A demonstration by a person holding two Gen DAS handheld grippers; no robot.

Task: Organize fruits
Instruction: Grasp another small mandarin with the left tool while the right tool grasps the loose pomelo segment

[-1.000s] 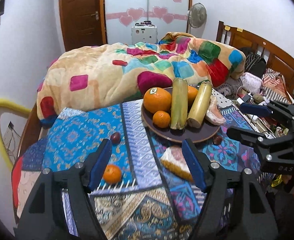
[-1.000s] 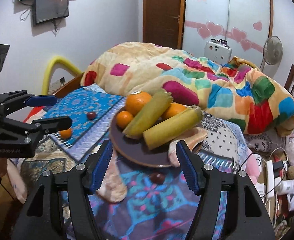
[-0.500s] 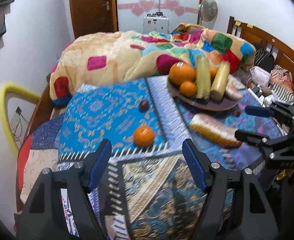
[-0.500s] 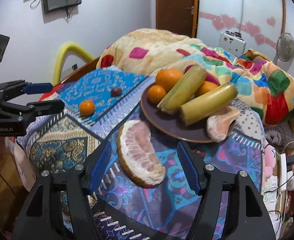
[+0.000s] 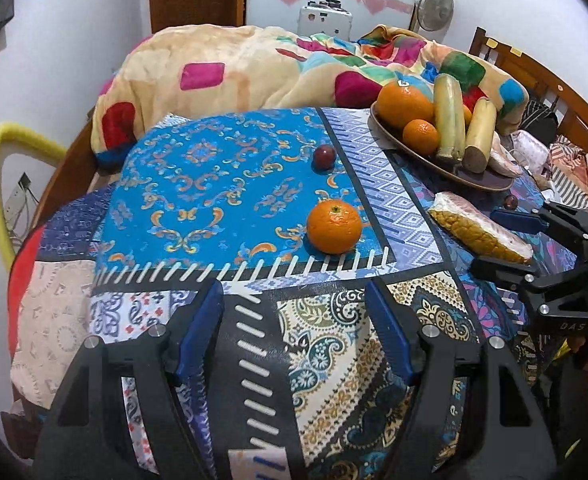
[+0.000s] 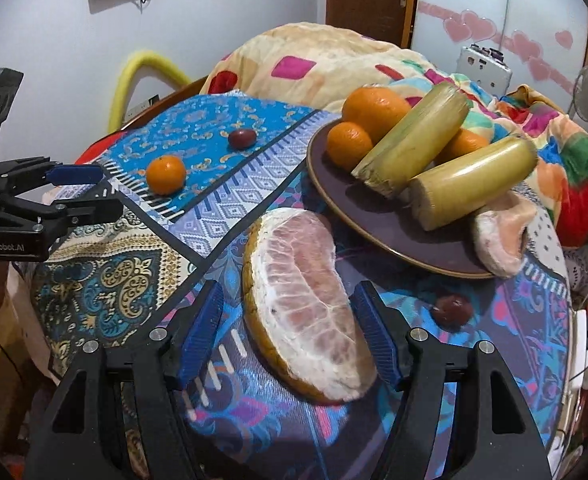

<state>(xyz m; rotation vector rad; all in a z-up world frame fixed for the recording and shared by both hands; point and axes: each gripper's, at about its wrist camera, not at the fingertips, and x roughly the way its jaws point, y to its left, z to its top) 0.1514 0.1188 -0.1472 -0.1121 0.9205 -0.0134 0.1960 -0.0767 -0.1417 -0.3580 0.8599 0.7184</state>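
Note:
A brown plate holds oranges, two sugarcane pieces and a pomelo wedge. A loose pomelo wedge lies on the cloth between the open fingers of my right gripper, untouched. A loose orange sits on the blue cloth ahead of my open, empty left gripper. Two dark red fruits lie loose, one on the blue cloth and one near the plate. The plate also shows in the left wrist view.
The table is covered by a patterned patchwork cloth. A bed with a colourful blanket lies behind it. A yellow hoop leans at the left wall. Clutter lies at the right beside a wooden headboard.
My left gripper has swung left and pulled back, now facing the loose orange. My right gripper has moved down and closer, so the pomelo wedge now lies between its fingers.

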